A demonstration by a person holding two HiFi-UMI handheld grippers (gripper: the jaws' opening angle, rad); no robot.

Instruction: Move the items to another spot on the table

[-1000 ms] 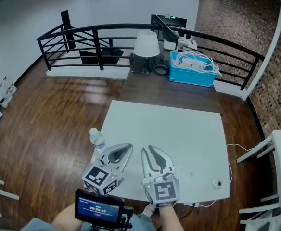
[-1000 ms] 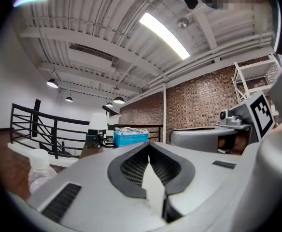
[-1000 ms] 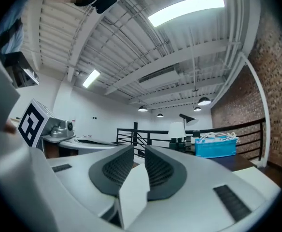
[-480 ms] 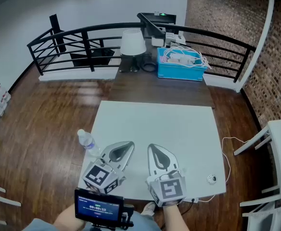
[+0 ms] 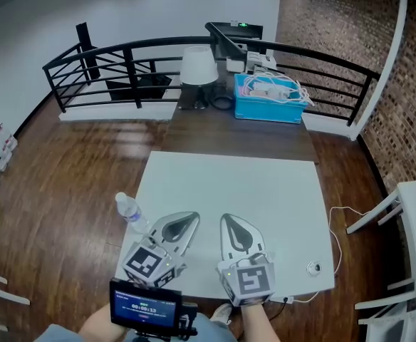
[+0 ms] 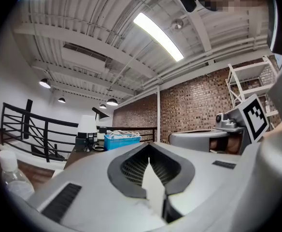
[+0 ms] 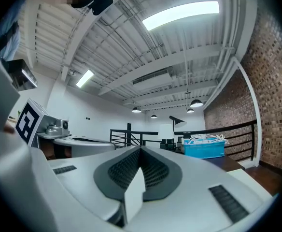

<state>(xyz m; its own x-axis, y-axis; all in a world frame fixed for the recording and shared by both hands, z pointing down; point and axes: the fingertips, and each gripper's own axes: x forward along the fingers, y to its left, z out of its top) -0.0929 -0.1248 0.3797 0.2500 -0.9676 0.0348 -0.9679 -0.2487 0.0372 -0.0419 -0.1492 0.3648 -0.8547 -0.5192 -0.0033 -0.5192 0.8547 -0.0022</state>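
Observation:
A clear plastic water bottle (image 5: 132, 214) with a white cap stands at the left edge of the white table (image 5: 265, 191); the left gripper view shows the bottle (image 6: 9, 174) low at the left. A small round object (image 5: 312, 268) on a white cable lies near the front right corner. My left gripper (image 5: 192, 217) hovers over the table's front edge, just right of the bottle and apart from it, jaws together and empty (image 6: 148, 149). My right gripper (image 5: 226, 218) sits beside it, also shut on nothing (image 7: 140, 151). Both point level toward the far side.
Beyond the white table a dark table carries a blue bin (image 5: 268, 98) of white cables, a white lamp (image 5: 197, 66) and dark equipment. A black railing (image 5: 122, 55) runs behind. A white chair (image 5: 407, 219) stands at the right. A small screen (image 5: 145, 306) sits below the grippers.
The right gripper's jaws, slightly apart a second ago, have closed. Both grippers have shifted a little to the right relative to the bottle and table, then held still.

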